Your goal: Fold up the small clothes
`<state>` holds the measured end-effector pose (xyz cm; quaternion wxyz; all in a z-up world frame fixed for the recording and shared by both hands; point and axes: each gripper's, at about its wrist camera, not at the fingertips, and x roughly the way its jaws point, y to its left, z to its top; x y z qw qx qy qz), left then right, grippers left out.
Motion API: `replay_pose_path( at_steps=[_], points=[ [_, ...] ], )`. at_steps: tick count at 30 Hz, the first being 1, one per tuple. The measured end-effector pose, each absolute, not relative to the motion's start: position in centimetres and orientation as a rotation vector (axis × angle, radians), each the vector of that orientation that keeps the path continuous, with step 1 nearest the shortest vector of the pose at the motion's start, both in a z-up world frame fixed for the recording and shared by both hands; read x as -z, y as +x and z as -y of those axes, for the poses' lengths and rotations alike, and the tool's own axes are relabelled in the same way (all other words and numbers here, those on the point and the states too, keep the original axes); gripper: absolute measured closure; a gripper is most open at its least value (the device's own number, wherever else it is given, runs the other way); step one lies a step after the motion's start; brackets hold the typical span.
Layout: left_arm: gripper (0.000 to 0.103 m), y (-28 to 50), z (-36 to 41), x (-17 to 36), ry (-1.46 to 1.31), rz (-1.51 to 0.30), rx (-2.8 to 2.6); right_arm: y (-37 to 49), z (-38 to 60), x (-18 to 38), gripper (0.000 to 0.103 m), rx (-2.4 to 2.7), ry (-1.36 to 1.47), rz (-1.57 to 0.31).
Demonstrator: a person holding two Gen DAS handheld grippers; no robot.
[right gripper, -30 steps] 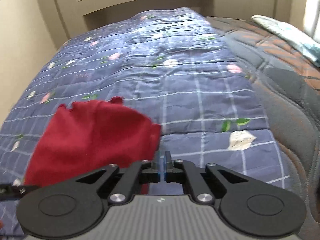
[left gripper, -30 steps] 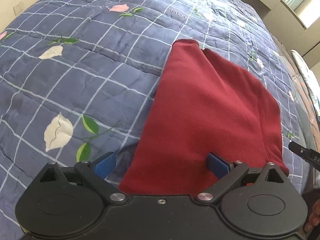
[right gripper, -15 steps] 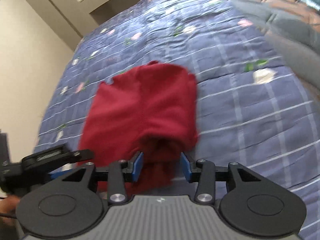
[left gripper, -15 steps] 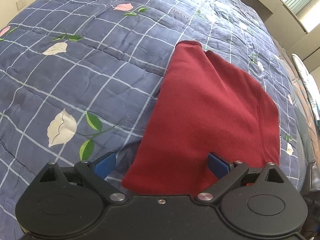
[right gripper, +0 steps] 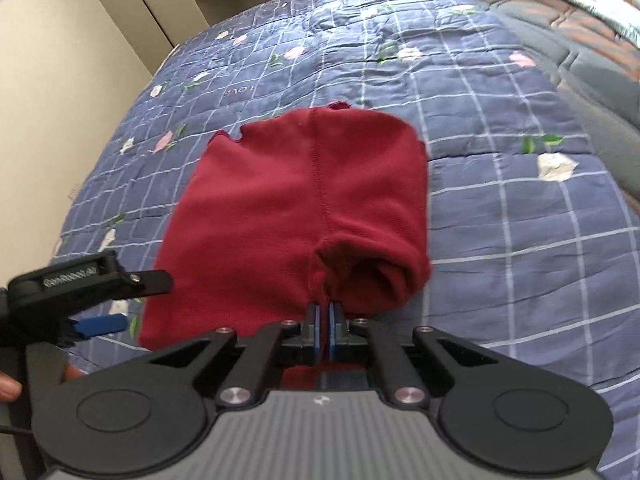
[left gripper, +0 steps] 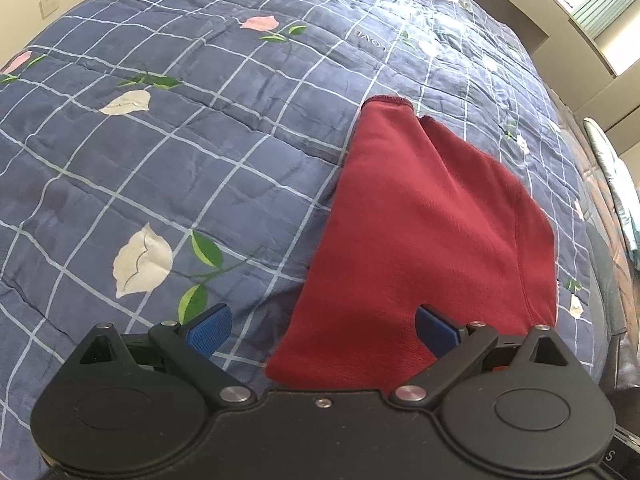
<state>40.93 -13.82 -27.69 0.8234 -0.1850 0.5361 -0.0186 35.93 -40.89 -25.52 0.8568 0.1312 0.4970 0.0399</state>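
The red garment [right gripper: 304,208] lies partly folded on the blue checked quilt [right gripper: 500,216]. The right gripper [right gripper: 323,320] has pinched its near edge by the middle seam, pads tight on cloth. The left gripper [left gripper: 322,326] hangs wide open over the near left corner, holding nothing. The knit looks soft, light and limp, so it is best gripped at hems and corners

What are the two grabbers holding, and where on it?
The right gripper is pinched shut on the red garment, at the middle of its near edge by the seam. The left gripper is open and holds nothing.
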Motion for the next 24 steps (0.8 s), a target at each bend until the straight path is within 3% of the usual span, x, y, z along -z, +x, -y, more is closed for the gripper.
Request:
replay_pose_path(
  at_steps=[5, 7, 9, 13, 15, 19, 21, 23, 24],
  points=[
    [0.004, 40.8, 13.6, 27.8, -0.391, -1.146, 0.041, 35.8, 40.8, 26.6, 0.093, -0.093, 0.289, -1.071],
    [0.004, 40.6, 13.5, 27.8, -0.386, -1.15, 0.042, 35.2, 41.0, 26.0, 0.078, -0.102, 0.31, -1.046],
    [0.004, 40.5, 13.3, 27.8, -0.379, -1.152, 0.043, 34.6, 41.7, 25.7, 0.045, -0.124, 0.339, -1.025],
    [0.004, 40.3, 13.2, 28.0, -0.384, -1.154, 0.037, 34.2, 43.6, 25.4, 0.033, -0.096, 0.389, -0.988],
    [0.004, 40.2, 13.2, 28.0, -0.393, -1.148, 0.032, 34.8, 44.8, 25.0, 0.019, -0.057, 0.395, -0.935],
    [0.002, 40.2, 13.2, 28.0, -0.383, -1.146, 0.028, 38.0, 46.4, 25.4, 0.017, 0.0, 0.389, -0.867],
    [0.002, 40.3, 13.5, 28.0, -0.37, -1.148, 0.029, 40.1, 47.0, 26.1, 0.031, 0.009, 0.386, -0.862],
    [0.001, 40.4, 13.8, 28.0, -0.361, -1.15, 0.031, 42.5, 47.4, 27.2, 0.037, 0.015, 0.387, -0.89],
    [0.001, 40.4, 13.9, 27.9, -0.356, -1.15, 0.033, 43.3, 47.4, 27.7, 0.048, 0.015, 0.394, -0.901]
  ],
)
